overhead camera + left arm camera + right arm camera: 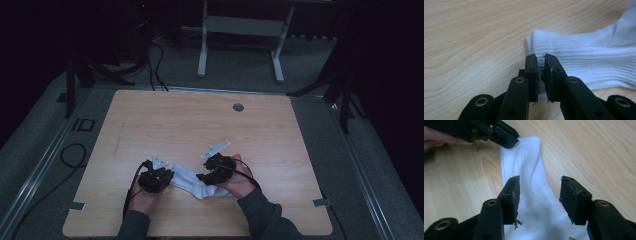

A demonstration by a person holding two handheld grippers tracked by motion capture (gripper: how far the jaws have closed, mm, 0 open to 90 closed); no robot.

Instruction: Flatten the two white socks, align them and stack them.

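Note:
A white sock (192,185) lies flat on the wooden table (200,125) near its front edge, between my two grippers. My left gripper (169,176) is at the sock's left end. In the left gripper view its jaws (540,56) stand almost together, pinching the ribbed cuff (586,60) at its edge. The right gripper view shows that same left gripper (509,141) sitting on the cuff's corner. My right gripper (202,177) hovers over the sock's other end. Its jaws (540,180) stand wide open above the sock (524,157), with the pads off the cloth.
A round grommet hole (238,107) sits near the table's far edge. A white desk frame (240,30) stands on the floor behind the table. Black cables (72,155) lie on the floor to the left.

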